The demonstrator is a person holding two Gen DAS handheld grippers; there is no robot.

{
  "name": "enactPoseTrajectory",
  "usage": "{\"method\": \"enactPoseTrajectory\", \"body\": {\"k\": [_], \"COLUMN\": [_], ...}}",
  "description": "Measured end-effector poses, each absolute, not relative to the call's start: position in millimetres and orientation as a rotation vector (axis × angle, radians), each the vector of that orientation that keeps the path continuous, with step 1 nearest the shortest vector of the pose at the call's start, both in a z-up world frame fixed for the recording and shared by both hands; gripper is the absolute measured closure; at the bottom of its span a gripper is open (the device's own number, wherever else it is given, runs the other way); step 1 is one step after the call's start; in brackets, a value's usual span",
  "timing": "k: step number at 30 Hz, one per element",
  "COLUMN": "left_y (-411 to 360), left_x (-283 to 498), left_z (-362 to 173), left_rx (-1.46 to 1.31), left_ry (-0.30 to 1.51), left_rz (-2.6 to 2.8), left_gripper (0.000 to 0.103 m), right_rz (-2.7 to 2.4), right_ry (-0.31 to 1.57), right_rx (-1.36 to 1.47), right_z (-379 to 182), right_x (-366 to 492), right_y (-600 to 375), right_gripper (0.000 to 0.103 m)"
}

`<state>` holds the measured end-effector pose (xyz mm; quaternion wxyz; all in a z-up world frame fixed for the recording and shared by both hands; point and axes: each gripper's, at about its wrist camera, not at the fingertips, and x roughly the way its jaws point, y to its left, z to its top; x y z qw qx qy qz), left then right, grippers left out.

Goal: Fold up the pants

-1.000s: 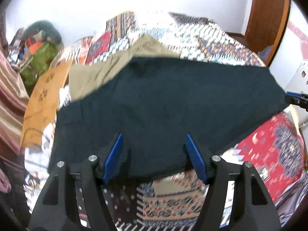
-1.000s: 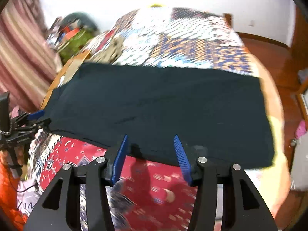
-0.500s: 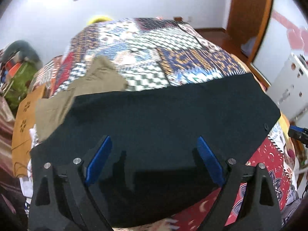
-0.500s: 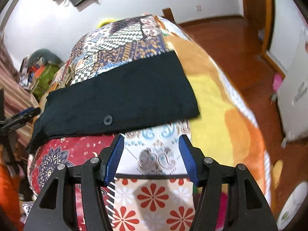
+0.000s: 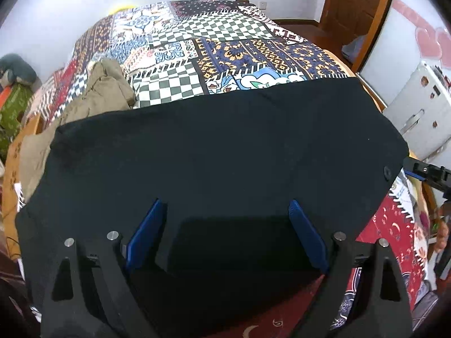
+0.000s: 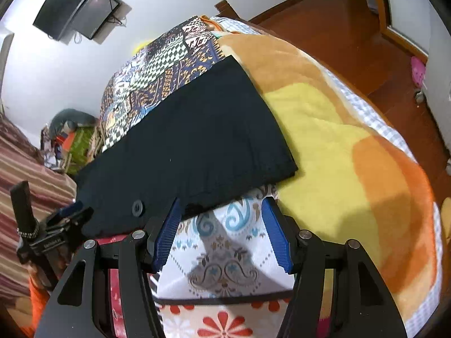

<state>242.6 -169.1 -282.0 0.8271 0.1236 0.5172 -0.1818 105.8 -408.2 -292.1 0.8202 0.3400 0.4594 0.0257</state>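
While the dark pants (image 5: 220, 152) lie flat across the near part of the bed (image 5: 225, 39), spread lengthwise along its near edge, both tongs stand clear of the cloth. One end of the garment, carrying a button (image 6: 137, 208), lies toward the bed's right side on the yellow-and-orange blanket (image 6: 338, 146); the other end overlaps a tan garment (image 5: 104, 90) toward the left edge.

The left tongs (image 5: 225, 236) have just been opening and now stand spread wide over the pants' near edge, with only flat cloth beneath them and nothing pinched. The right tongs (image 6: 222, 231) stand partly spread above the patterned cover, just beside the near hem at the button end, also pinching nothing.

Hazards from this state, as judged:

1. Single-layer pickup. The pants appear already doubled; a shallow pinch at the near edge may lift the top layer only, and the stack would then separate.
2. Uneven lift. The two tongs are well apart along the garment; if one closes before the other, the cloth may skew and the fold line run crooked.
3. Snagging. A deep pinch at the left end may take the tan garment or the bed cover along with the pants.
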Motion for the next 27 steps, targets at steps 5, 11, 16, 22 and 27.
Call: {"method": "enactPoseTrajectory", "body": {"k": [5,11,16,22,27], "left_y": [-166.8,-167.1,-165.5,-163.6,-158.2], "left_x": [244.1,244.0,244.2,234.8,225.6], "left_z": [-284.0,-284.5,-283.9,-275.4,-263.9], "left_rx": [0.239,0.238,0.231,0.225,0.218], "left_ry": [1.104,1.101,1.102,1.069,1.043], "left_rz": [-0.383,-0.382,-0.380,-0.377,-0.394], "left_gripper": [0.009,0.009,0.009,0.009,0.009], "right_rz": [0.050,0.029,0.018,0.029,0.076], "right_ry": [0.936,0.867,0.829,0.754,0.698], "right_rx": [0.756,0.768,0.758,0.709,0.670], "right_z": [-292.9,-292.0,-288.4,-261.3,-231.3], "right_x": [108.5,114.5,117.9,120.7,133.8], "right_y": [-417.0,-424.0,-428.9,-424.5,-413.4], "right_gripper": [0.048,0.056,0.091,0.093,0.093]}}
